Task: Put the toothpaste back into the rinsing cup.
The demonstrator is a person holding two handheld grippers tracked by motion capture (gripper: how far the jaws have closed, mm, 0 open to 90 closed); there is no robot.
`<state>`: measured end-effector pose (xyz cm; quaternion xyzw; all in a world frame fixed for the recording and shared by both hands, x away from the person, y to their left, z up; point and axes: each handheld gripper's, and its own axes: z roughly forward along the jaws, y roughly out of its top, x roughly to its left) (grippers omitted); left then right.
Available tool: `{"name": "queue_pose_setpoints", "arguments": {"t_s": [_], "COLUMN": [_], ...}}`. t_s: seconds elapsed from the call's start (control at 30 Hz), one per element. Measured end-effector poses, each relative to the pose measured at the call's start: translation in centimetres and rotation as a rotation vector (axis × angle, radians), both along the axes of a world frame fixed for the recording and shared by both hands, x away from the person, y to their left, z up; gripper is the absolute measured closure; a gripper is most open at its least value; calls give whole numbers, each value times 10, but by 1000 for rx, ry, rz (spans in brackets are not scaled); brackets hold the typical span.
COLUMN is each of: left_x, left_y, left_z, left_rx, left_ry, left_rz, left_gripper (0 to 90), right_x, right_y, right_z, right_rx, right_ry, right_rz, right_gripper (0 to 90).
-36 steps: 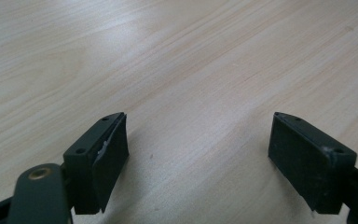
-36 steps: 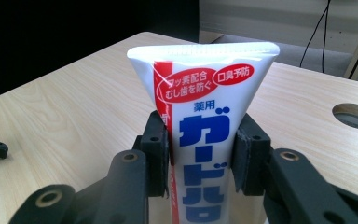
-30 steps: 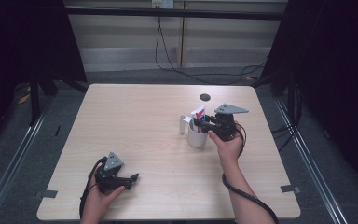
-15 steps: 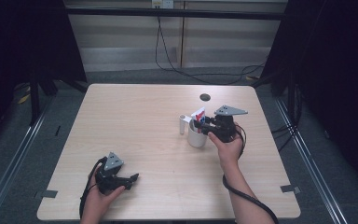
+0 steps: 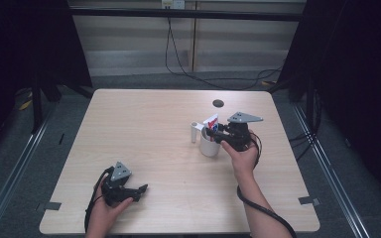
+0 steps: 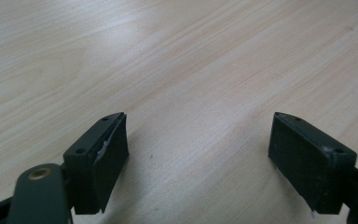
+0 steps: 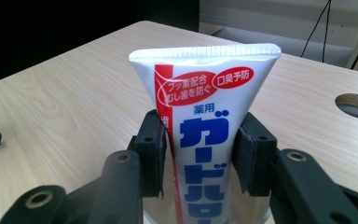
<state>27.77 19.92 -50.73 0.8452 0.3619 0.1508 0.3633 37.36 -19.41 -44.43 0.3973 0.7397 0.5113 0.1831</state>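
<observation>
The toothpaste tube (image 7: 205, 121) already stands cap-down in the white cup (image 5: 209, 146) on the table (image 5: 144, 124), and my right hand-held gripper (image 7: 200, 151), jaws just opening, is letting go, while the left (image 6: 198, 161) rests apart, empty.

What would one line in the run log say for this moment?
right gripper: fingers just opening, either side of white toothpaste tube | tube: upright in white cup | left gripper: open, over wooden table
</observation>
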Motion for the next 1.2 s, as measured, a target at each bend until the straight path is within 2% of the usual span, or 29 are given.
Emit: {"name": "queue_pose_setpoints", "arguments": {"t_s": [0.57,0.73,0.77,0.97,1.2], "left_x": [0,0,0,0,0], "left_y": [0,0,0,0,0], "left_z": [0,0,0,0,0], "left_rx": [0,0,0,0,0], "left_ry": [0,0,0,0,0], "left_rz": [0,0,0,0,0], "left_gripper": [196,196,196,196,196], "right_x": [0,0,-1,-2,-3], "right_y": [0,2,2,0,0], "right_z": [1,2,2,3,5], "right_rx": [-8,-15,-30,-25,-35], "right_ry": [-6,-15,-16,-16,-21], "right_rz": [-6,-6,-7,-9,1], "right_gripper": [522,455,430,407,320]}}
